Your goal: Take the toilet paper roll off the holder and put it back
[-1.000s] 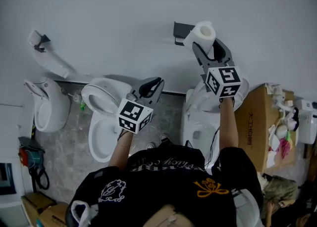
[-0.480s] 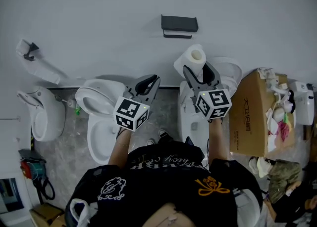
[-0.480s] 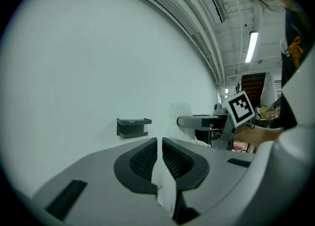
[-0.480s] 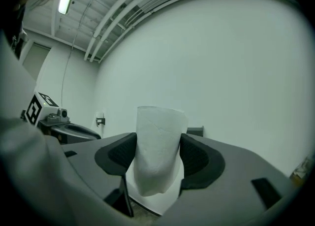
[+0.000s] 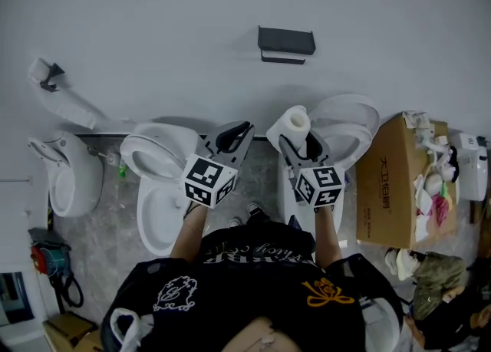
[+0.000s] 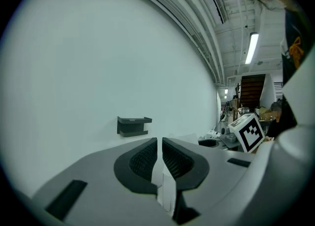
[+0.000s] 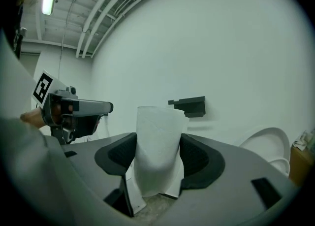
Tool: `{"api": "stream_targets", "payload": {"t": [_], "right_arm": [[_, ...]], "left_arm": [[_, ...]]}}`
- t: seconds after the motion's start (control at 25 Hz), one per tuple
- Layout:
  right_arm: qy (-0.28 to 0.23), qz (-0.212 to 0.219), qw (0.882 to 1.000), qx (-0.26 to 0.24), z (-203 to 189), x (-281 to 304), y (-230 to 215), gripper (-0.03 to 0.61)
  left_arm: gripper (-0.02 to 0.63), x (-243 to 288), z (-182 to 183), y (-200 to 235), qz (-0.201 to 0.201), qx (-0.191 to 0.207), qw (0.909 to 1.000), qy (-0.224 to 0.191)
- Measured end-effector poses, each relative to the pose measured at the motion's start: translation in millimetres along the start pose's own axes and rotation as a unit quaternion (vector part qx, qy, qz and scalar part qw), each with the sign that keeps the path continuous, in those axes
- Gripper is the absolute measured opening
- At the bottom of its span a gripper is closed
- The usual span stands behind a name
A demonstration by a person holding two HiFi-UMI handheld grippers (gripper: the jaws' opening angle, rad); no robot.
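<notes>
Change: a second ago the toilet paper roll (image 7: 156,144) sat up at the holder (image 5: 286,40) with the right gripper (image 5: 298,140) around it. Now the roll has come clear of the holder and dropped with the right gripper, well below it. The holder is bare on the wall, above and beyond the right fingers; in the right gripper view it shows just past the roll's top edge, slightly to the right.

Meaning: the take-off half looks done. What's left is the return: lift, line the roll's core up with the holder, seat it, release.

Right fingers (image 7: 197,158): spread wide and clamped on the roll, one pad on each side, roll standing upright between them. Paper looks slightly squeezed, so the grip reads firm.

Left gripper (image 5: 242,128): fingers (image 6: 143,158) closed to a thin slit, nothing held, touching nothing. It hangs beside the right gripper, apart from the roll, pointed at the wall below the holder. A toilet (image 5: 349,124) sits below and behind the right fingers.
</notes>
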State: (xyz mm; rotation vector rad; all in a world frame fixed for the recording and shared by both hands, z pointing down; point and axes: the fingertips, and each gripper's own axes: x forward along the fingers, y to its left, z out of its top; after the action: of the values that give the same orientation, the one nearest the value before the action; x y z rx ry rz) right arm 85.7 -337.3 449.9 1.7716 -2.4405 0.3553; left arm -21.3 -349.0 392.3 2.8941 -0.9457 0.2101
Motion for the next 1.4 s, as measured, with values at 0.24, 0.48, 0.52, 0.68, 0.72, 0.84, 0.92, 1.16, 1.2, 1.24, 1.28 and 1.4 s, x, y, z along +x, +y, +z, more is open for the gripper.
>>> {"api": "stream_targets", "payload": {"t": [0.24,0.48,0.52,0.68,0.72,0.84,0.92,1.16,1.2,1.24,1.28,1.4], "right_arm": [[-0.003,-0.003,1.000,-0.001,3.9,3.0,-2.3,0.285],[-0.023,-0.005,1.000,-0.009,35.0,13.9,-16.9,0.285],[-0.026,-0.004,1.000,-0.014,40.9,16.2,-21.0,0.285],[-0.046,-0.010,0.998,-0.047,75.1,32.2,-37.0,0.285],[-0.051,-0.010,0.997,-0.054,84.4,38.9,-39.9,0.285],[-0.063,-0.009,0.995,-0.071,108.5,62.4,-49.9,0.285],[-0.070,-0.014,0.994,-0.081,124.5,77.8,-57.6,0.285],[-0.088,-0.037,0.991,-0.094,170.0,132.2,-91.3,0.285],[-0.089,-0.045,0.990,-0.096,176.2,141.9,-99.5,0.285],[-0.088,-0.054,0.990,-0.096,180.9,150.5,-108.3,0.285],[-0.086,-0.064,0.990,-0.093,184.4,158.6,-117.3,0.285],[-0.073,-0.092,0.990,-0.078,184.7,184.1,-136.5,0.285]], "left_arm": [[0.044,-1.3,1.3,4.1,0.004,-0.001,1.0000,-0.004],[0.044,6.7,4.7,9.2,0.003,-0.010,0.9999,-0.012],[0.044,8.7,4.5,7.8,0.001,-0.010,0.9999,-0.013],[0.044,13.8,9.1,6.9,-0.005,-0.007,0.9998,-0.020],[0.044,13.7,10.6,8.7,-0.003,-0.007,0.9997,-0.022],[0.044,14.1,11.6,15.7,0.002,-0.008,0.9997,-0.024],[0.044,14.6,11.2,19.9,0.004,-0.009,0.9997,-0.022],[0.044,15.6,10.2,29.6,0.013,-0.006,0.9998,-0.012],[0.044,17.1,12.5,29.9,0.013,-0.005,0.9998,-0.014],[0.044,18.4,15.1,29.3,0.011,-0.004,0.9998,-0.016],[0.044,19.2,17.5,28.9,0.009,-0.001,0.9998,-0.018],[0.044,16.5,22.6,31.9,0.008,0.010,0.9998,-0.014]]}}
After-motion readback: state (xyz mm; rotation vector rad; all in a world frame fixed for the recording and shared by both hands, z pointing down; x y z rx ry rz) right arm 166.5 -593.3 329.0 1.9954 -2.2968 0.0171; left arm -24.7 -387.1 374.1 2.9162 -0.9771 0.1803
